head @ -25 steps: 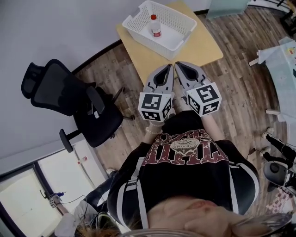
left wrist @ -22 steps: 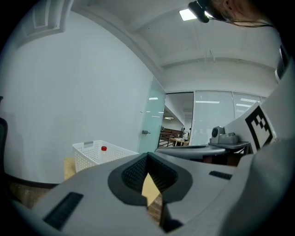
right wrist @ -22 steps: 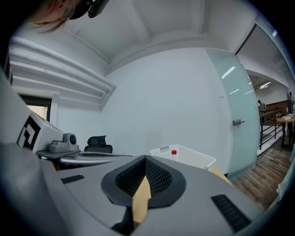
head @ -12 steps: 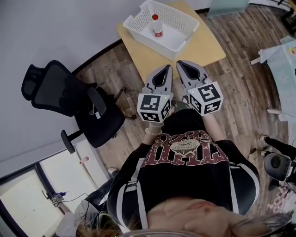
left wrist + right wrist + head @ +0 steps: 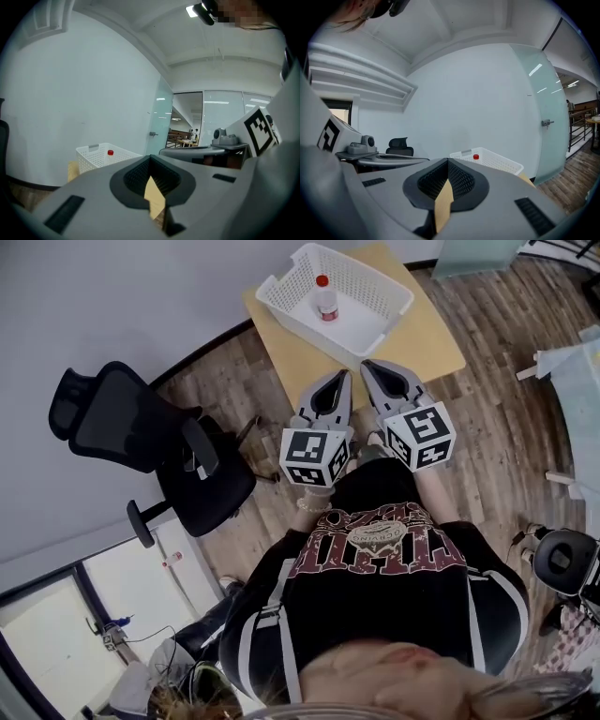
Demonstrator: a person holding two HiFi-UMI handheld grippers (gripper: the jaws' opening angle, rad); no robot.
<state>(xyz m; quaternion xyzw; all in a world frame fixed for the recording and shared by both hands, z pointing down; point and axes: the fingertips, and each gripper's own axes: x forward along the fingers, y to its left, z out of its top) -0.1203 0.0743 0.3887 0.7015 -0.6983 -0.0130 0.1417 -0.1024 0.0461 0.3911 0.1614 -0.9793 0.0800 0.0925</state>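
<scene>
Both grippers are held side by side at chest height over the near edge of a small light-wood table. My left gripper is shut with nothing in it, and so is my right gripper. Further along the table stands a white plastic basket with a small red-capped bottle upright inside. In the left gripper view the shut left gripper points toward the basket and the bottle. The right gripper view shows the shut right gripper, the basket and the bottle.
A black office chair stands on the wood floor left of the table, near a white wall. A pale table edge shows at the right, with another chair base below it. A glass door lies beyond the basket.
The views have shifted slightly, so the basket sits a touch further right in the head view. Both grippers stay shut and side by side.
</scene>
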